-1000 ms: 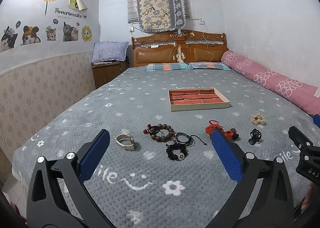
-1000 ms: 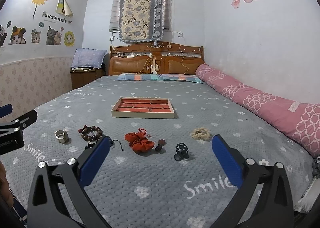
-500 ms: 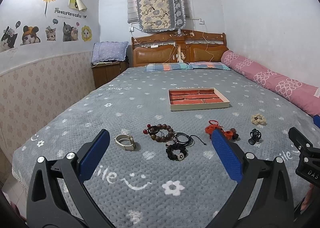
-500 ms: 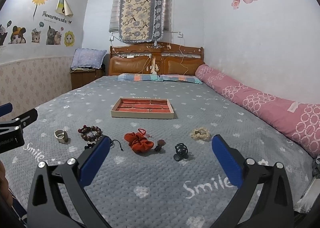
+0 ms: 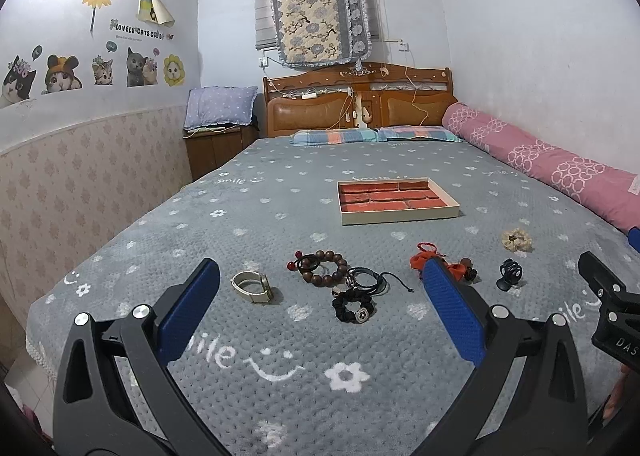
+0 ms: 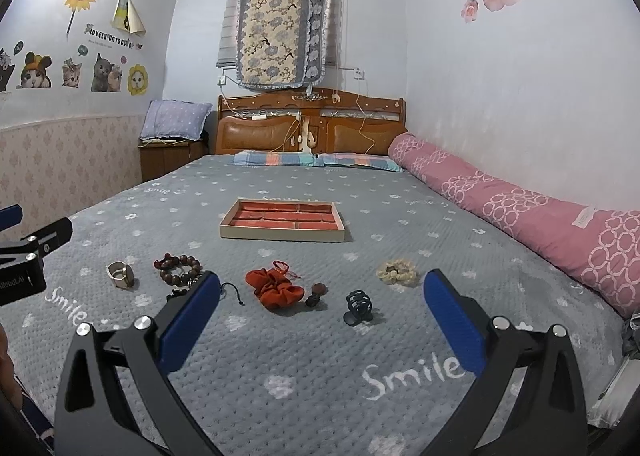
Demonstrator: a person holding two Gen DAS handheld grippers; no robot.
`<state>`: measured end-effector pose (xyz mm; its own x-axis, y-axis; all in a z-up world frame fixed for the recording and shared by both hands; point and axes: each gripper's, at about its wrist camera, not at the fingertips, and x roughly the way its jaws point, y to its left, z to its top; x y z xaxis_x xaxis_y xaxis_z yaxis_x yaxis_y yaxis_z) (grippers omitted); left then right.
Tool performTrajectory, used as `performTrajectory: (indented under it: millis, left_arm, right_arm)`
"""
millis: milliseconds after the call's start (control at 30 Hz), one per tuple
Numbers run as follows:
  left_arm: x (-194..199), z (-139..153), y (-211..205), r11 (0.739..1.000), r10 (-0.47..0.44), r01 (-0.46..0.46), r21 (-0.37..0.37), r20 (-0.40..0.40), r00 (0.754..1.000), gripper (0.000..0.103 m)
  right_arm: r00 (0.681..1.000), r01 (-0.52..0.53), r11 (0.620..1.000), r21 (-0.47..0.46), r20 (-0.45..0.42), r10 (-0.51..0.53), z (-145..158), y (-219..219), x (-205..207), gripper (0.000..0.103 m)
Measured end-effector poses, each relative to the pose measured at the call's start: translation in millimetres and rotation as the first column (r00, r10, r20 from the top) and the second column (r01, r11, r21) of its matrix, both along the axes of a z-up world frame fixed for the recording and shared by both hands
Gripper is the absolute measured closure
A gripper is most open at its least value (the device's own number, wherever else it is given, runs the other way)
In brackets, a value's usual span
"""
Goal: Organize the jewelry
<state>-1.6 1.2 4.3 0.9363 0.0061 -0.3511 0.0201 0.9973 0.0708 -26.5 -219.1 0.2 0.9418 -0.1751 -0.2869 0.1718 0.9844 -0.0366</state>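
Both your tongs were spread wide, holding nothing, above the grey blanket point(image 5: 280, 396). Left gripper point(image 5: 320, 312): black scrunchie point(image 5: 353, 307) and corded bracelets point(image 5: 366, 280) lay between its fingers, wooden bead bracelet point(image 5: 324, 267) just beyond, cream bangle point(image 5: 253, 287) toward its left finger. Right gripper point(image 6: 320, 316): orange scrunchie point(image 6: 274, 288) and black claw clip point(image 6: 359, 307) sat between its fingers, beige scrunchie point(image 6: 397, 272) farther right. Red-lined tray point(image 6: 283, 234) lay well ahead of both.

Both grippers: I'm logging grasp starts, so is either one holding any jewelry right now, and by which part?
Nothing is held. The left gripper and right gripper are both open, above the bedspread, short of the pieces.
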Motion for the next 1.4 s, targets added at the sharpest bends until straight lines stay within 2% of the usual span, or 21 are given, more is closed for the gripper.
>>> performTrajectory:
  millis: [1400]
  left_arm:
    - [-5.4,2.1,-3.3,1.000,-0.005,0.005,-0.006,0.002,1.000,0.005]
  right_arm:
    - [1.000,0.010,1.000,-0.006,-0.002,-0.010,4.5,-2.3,-3.8,0.004]
